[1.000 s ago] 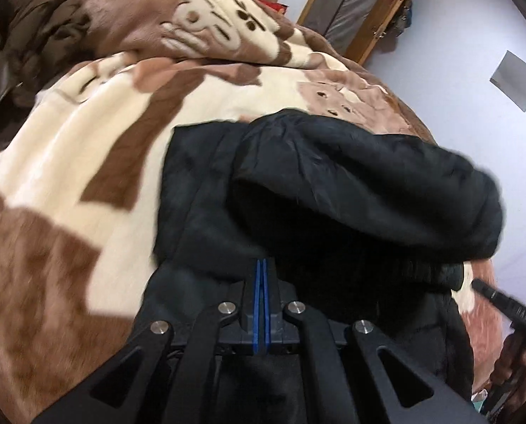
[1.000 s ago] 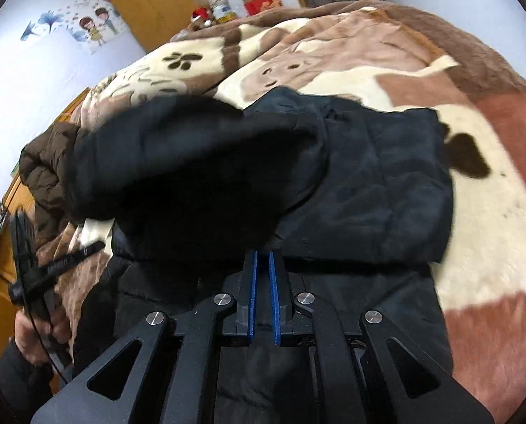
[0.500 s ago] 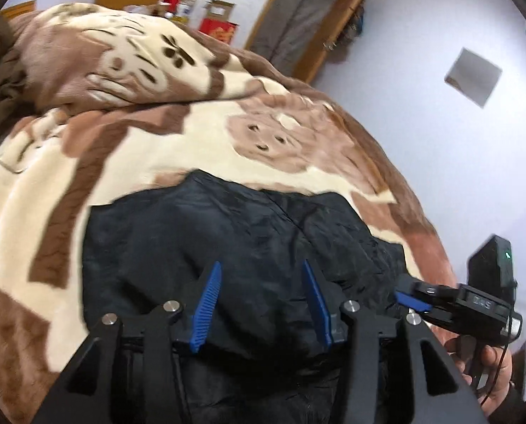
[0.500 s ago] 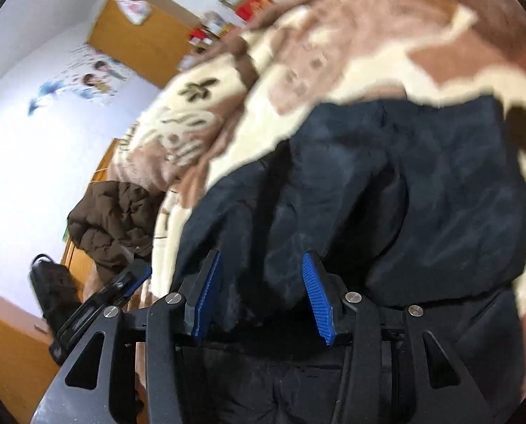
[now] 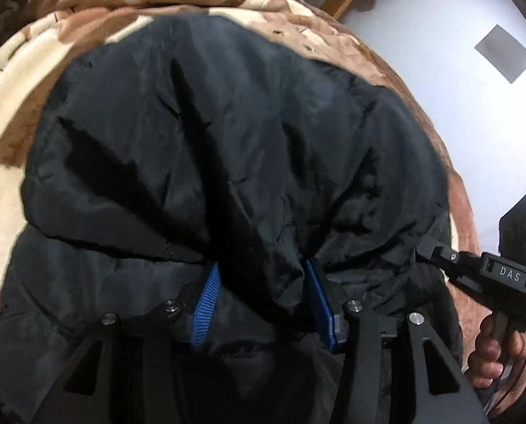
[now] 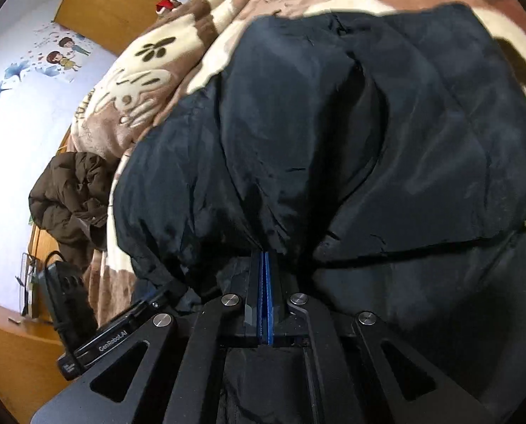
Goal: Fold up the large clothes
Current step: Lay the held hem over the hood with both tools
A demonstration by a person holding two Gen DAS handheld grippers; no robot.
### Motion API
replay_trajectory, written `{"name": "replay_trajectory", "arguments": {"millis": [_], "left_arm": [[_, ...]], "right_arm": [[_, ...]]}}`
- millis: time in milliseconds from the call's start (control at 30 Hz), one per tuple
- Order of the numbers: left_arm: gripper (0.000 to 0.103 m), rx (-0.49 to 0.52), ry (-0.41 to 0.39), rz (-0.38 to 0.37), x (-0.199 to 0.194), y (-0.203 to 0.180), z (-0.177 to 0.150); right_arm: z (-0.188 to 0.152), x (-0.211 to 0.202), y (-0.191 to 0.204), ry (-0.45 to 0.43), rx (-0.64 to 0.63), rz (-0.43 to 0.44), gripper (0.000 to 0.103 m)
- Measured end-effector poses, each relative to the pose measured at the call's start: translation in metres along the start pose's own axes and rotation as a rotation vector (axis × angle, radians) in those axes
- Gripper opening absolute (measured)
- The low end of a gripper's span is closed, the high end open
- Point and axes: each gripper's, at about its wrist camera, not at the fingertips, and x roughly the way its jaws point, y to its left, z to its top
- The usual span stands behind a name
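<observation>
**Black jacket bunched on the bed, one gripper pinching it**

A large black padded nylon jacket (image 5: 227, 148) lies on a bed covered by a plush brown-and-cream blanket with cartoon animal prints (image 5: 12, 113). The jacket fills the middle of both wrist views, its upper part doubled over the lower part.

The left gripper (image 5: 263, 293) has its blue ribbed pads spread, with a fold of the jacket bulging between them; whether the pads press on the cloth cannot be told.

The right gripper (image 6: 264, 282) has its blue pads pressed together, pinching a gathered fold of the jacket at its tips.

In the left wrist view, a person's hand (image 5: 492, 349) grips the other black handle at 4 o'clock. In the right wrist view, a crumpled brown puffer coat (image 6: 68, 198) sits on the blanket at 9 o'clock, just beside the black jacket's edge. A cartoon wall sticker of two children (image 6: 61, 54) shows at 10 o'clock.
</observation>
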Motion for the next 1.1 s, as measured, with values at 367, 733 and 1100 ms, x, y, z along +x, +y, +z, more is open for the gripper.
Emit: {"name": "replay_trajectory", "arguments": {"millis": [367,733,1100], "left_arm": [[0.051,0.119,-0.261,0.015,-0.073,-0.031,0.064],[0.053,0.049,-0.112,0.104,0.013,0.024,-0.003],[0.053,0.062,-0.089,0.156,0.03,0.017,0.009]], "right_arm": [[0.05,-0.023,0.052,-0.149,-0.237,-0.049,0.01],[-0.01,0.062,-0.005,0.03,-0.196,-0.097,0.007],[-0.009,0.077,0.0,0.019,-0.23,-0.169,0.006]]}}
